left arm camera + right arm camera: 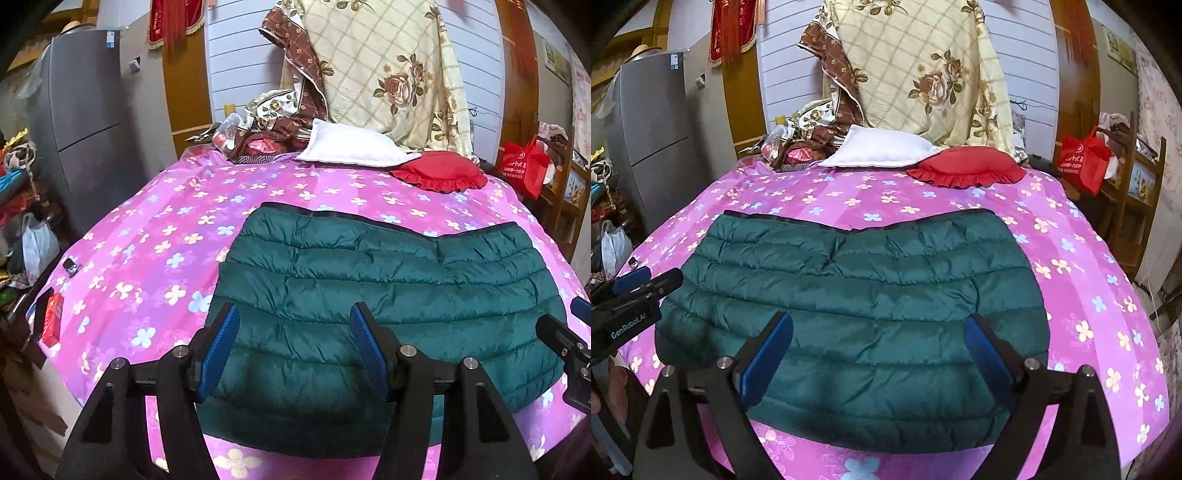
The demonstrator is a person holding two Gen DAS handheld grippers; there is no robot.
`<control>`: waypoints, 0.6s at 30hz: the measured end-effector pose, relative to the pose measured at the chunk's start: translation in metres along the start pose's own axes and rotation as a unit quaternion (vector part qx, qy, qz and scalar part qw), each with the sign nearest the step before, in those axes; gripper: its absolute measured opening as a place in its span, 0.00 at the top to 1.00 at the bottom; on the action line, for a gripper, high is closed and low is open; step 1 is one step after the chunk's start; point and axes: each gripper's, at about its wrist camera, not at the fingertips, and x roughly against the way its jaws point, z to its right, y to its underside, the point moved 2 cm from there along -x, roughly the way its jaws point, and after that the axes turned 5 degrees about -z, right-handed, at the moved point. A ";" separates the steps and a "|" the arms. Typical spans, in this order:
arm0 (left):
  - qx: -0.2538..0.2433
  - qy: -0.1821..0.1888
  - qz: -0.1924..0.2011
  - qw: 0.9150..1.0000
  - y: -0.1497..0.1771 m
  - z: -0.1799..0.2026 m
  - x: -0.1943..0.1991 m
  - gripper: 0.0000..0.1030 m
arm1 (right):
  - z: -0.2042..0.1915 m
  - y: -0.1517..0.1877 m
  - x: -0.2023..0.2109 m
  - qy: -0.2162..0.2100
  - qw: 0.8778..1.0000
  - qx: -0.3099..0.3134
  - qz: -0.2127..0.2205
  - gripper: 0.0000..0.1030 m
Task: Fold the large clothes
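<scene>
A dark green quilted down jacket [388,291] lies folded into a broad, puffy rectangle on a bed spread with a pink and purple sheet printed with pale four-petal flowers [155,236], its black-trimmed edge turned toward the head of the bed. The left gripper [293,349], black-framed with ribbed blue pads, hangs above the near left part of the jacket with its jaws spread apart and nothing between them; the fabric seen through the gap lies flat and ungripped. The right gripper [879,354], of the same make, is held over the near middle of the jacket [857,295], its jaws likewise parted wide and empty. Each tool shows at the edge of the other's view: the right one at the far right edge of the left wrist camera, the left one [639,286] at the left edge of the right wrist camera, just beside the jacket's left border. At the head of the bed a white pillow [351,146] rests partly against a round red cushion with a ruffled edge [439,173]. Behind them stands a cream quilt with a lattice and brown rose print [384,66], propped against a pale panelled wall. A grey refrigerator [81,122] stands left of the bed, and a red shopping bag [524,166] hangs at the right.
</scene>
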 end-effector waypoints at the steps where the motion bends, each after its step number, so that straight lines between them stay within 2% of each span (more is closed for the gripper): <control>1: 0.000 0.000 0.000 1.000 0.000 0.000 0.000 0.57 | 0.001 0.001 0.000 -0.001 1.000 -0.001 -0.001 0.07; 18: -0.004 -0.005 -0.005 1.000 0.005 0.001 -0.004 0.57 | -0.001 0.002 -0.005 0.000 1.000 -0.001 -0.001 0.07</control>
